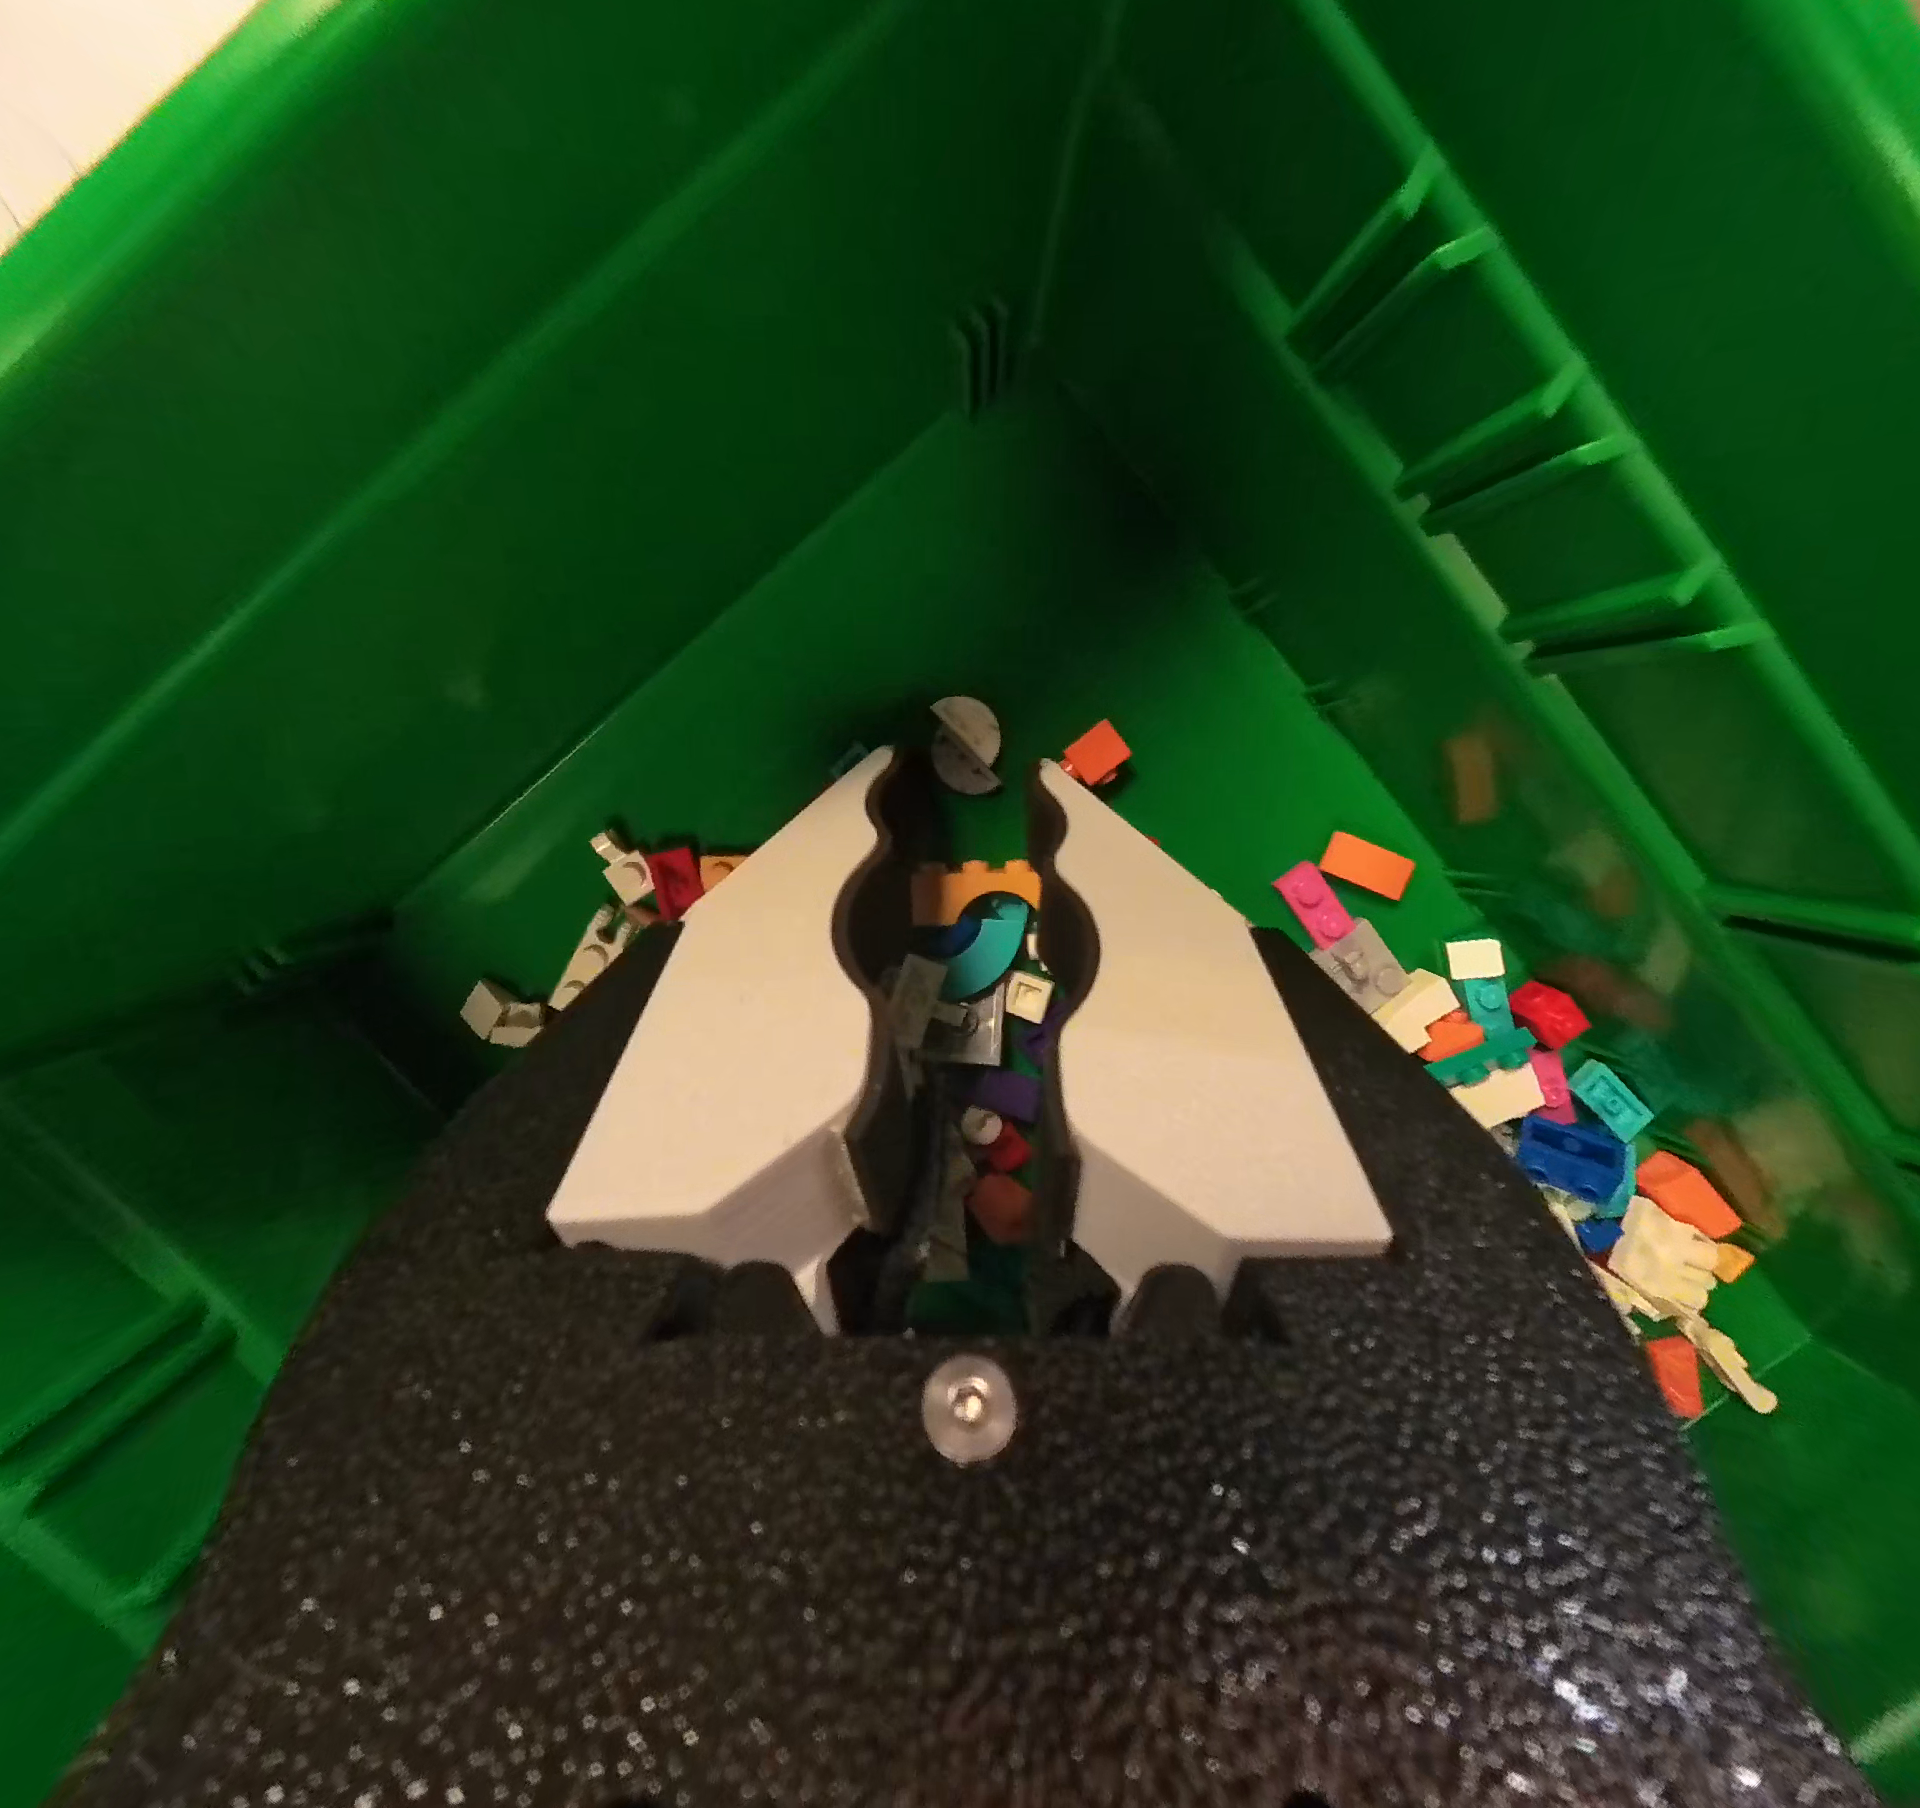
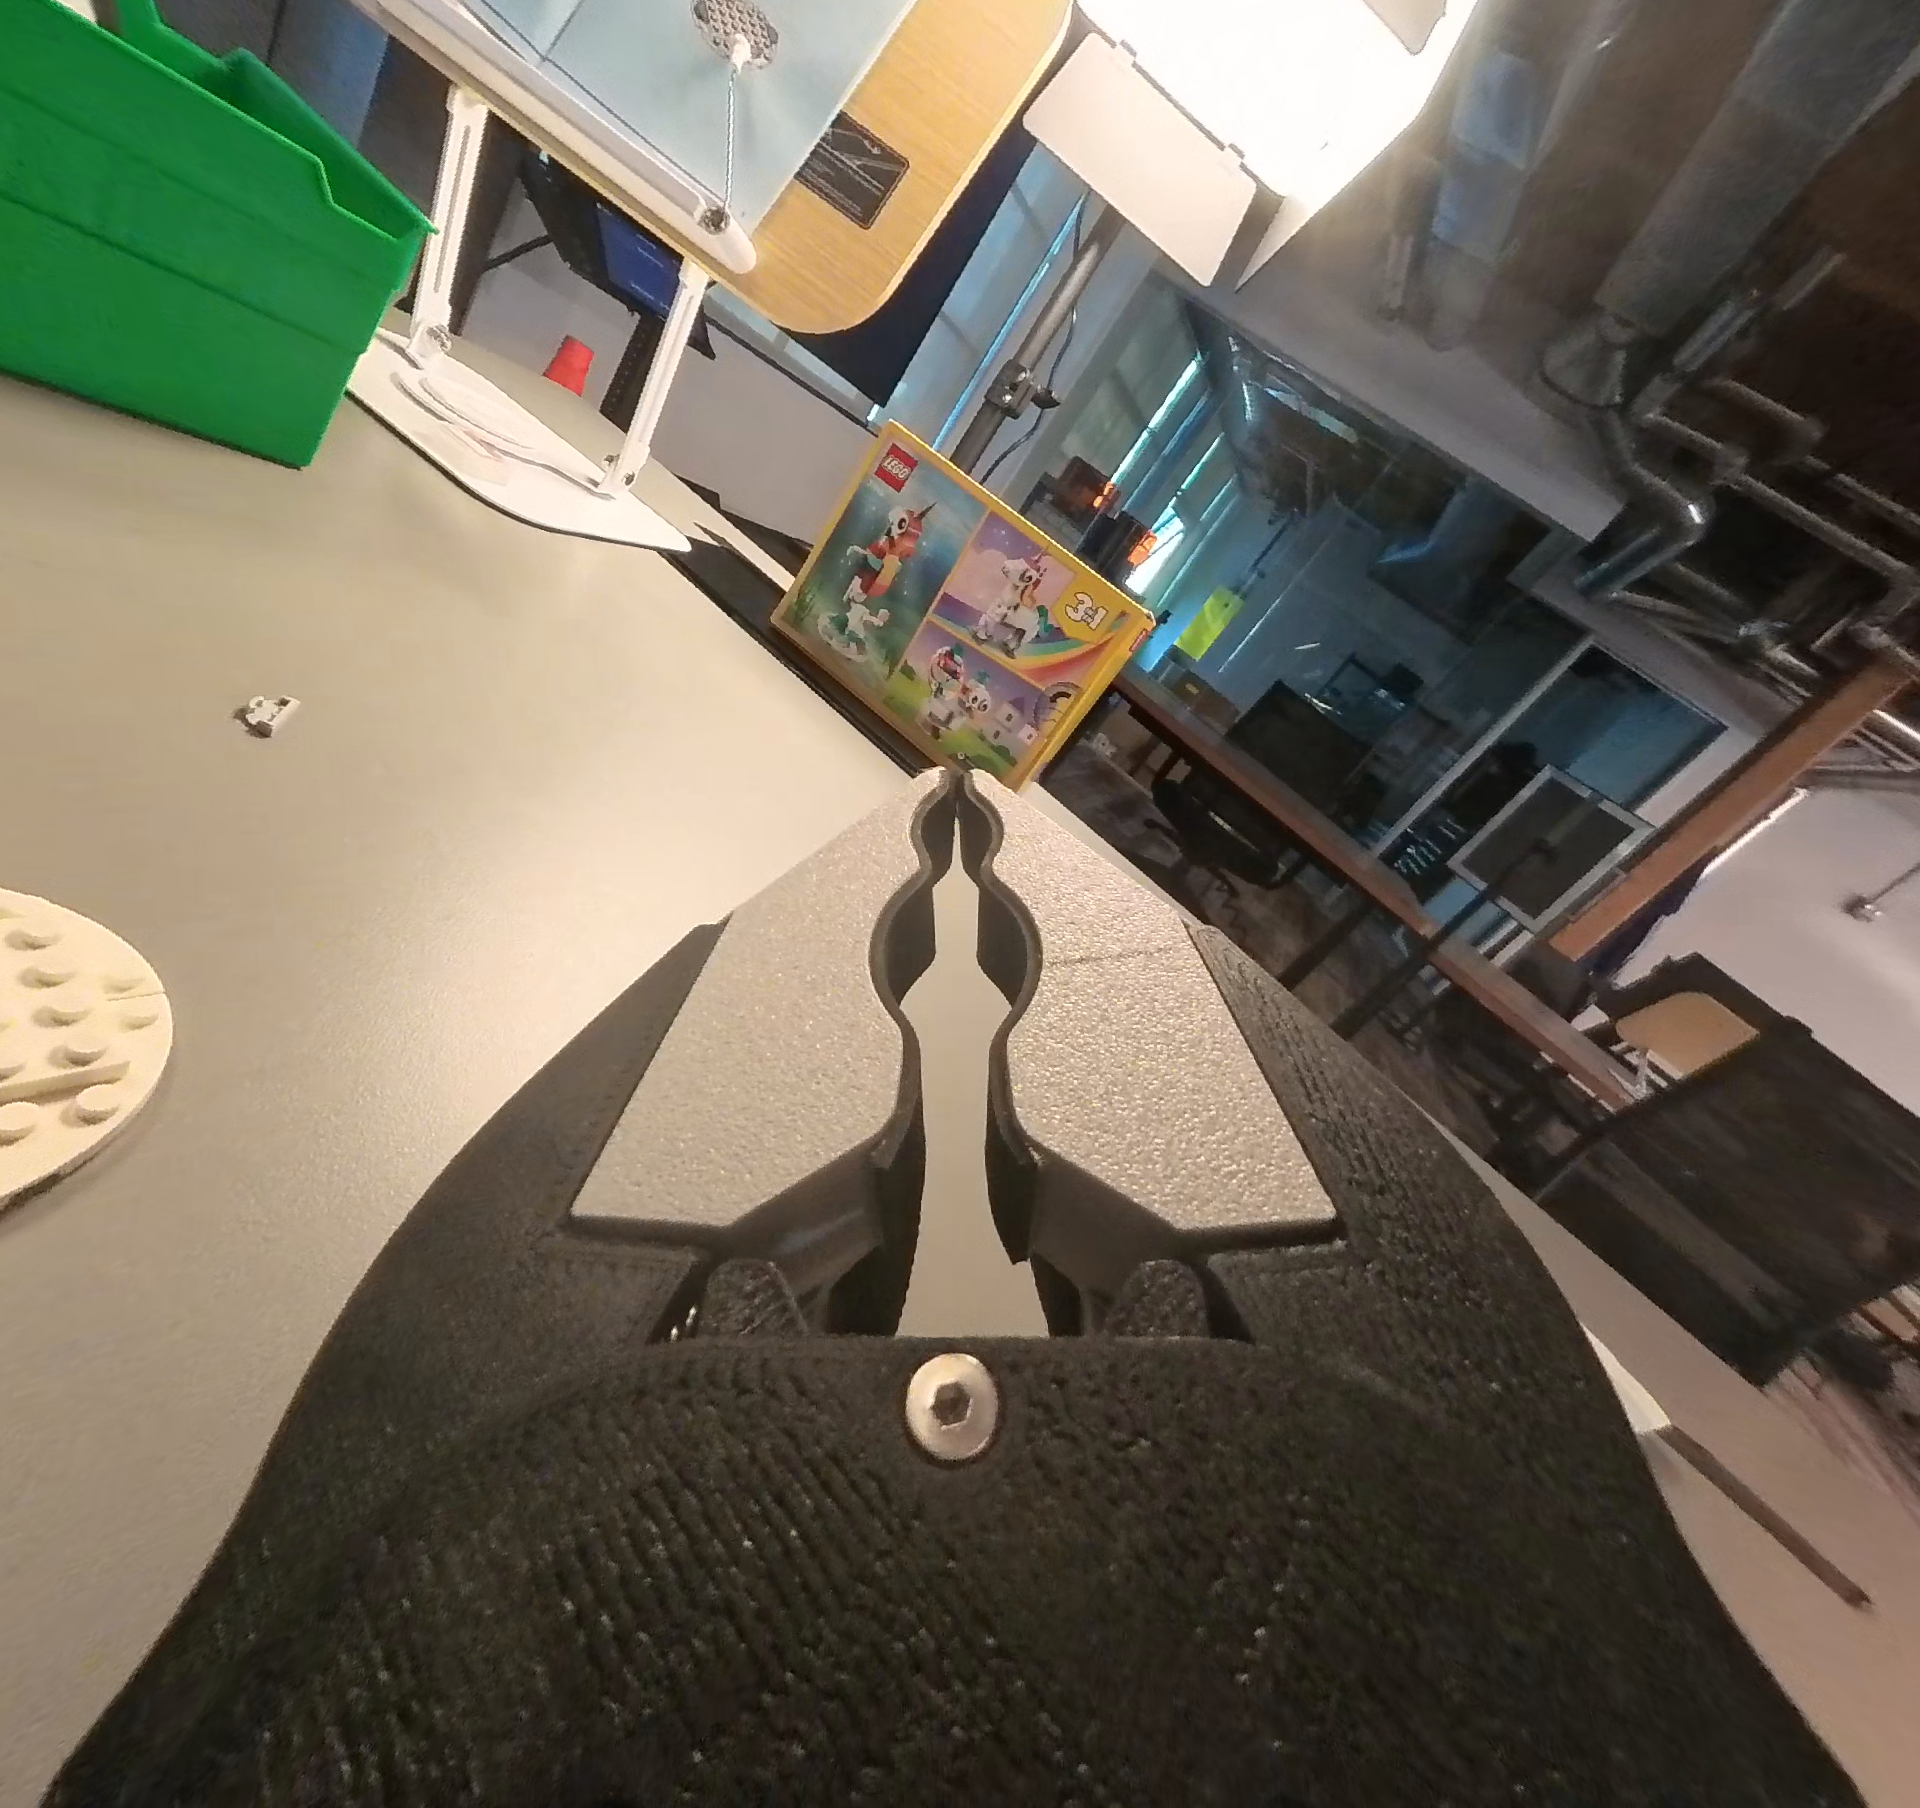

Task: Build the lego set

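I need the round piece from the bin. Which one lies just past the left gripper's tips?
The grey round plate, beyond the left gripper; the others are rectangular.

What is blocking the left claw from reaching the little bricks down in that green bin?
Nothing visible. The left gripper is already inside the green bin, its jaws slightly apart right over the loose bricks. The only crowding is the bricks themselves, heaped together in the corner, so isolating one could be fiddly.

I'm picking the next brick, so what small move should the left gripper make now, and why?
Probably lower the left gripper a little into the green bin and close on one piece, such as the orange brick between its fingers. The fingers stand slightly apart above the loose pile, holding nothing.
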### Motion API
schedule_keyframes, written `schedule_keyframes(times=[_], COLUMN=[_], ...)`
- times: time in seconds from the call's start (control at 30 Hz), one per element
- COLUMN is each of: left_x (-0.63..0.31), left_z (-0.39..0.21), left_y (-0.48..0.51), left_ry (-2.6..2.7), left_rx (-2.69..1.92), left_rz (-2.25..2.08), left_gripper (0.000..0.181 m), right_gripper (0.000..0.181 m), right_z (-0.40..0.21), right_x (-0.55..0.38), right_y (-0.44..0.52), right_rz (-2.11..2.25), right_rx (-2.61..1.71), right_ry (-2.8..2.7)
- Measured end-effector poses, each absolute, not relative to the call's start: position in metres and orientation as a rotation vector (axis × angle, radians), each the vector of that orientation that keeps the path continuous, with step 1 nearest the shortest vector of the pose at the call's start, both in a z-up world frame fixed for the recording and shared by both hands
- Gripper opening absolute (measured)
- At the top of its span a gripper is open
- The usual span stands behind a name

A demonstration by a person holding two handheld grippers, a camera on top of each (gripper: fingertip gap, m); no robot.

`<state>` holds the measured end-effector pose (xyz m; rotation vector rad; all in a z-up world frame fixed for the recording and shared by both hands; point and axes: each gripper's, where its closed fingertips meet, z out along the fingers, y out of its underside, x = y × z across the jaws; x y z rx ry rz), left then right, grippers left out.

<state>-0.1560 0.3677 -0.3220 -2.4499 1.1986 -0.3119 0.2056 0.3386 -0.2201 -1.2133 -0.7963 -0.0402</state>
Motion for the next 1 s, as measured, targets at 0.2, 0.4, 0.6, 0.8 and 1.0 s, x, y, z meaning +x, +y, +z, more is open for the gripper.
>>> schedule_keyframes(times=[0.2, 0.4, 0.6, 0.8, 1.0], left_x=[-0.156, -0.163, -0.154, -0.106, -0.032], left_z=[-0.322, -0.321, -0.273, -0.195, -0.192], left_y=[0.367, 0.366, 0.365, 0.369, 0.355], left_ry=[1.202, 1.212, 1.209, 1.295, 1.514], left_rx=[-2.454, -2.453, -2.32, -2.09, -2.014], left_rz=[-0.319, -0.246, -0.167, -0.038, -0.145], left_gripper=[0.011, 0.01, 0.01, 0.01, 0.01], right_gripper=[0.0, 0.0, 0.0, 0.0, 0.0], right_z=[-0.22, -0.22, -0.22, -0.217, -0.215], right_x=[0.205, 0.205, 0.204, 0.203, 0.198], right_y=[0.339, 0.338, 0.337, 0.335, 0.331], right_rz=[-0.041, -0.038, -0.025, 0.005, 0.067], right_rx=[-1.213, -1.212, -1.208, -1.196, -1.176], right_ry=[-0.8, -0.801, -0.8, -0.795, -0.805])
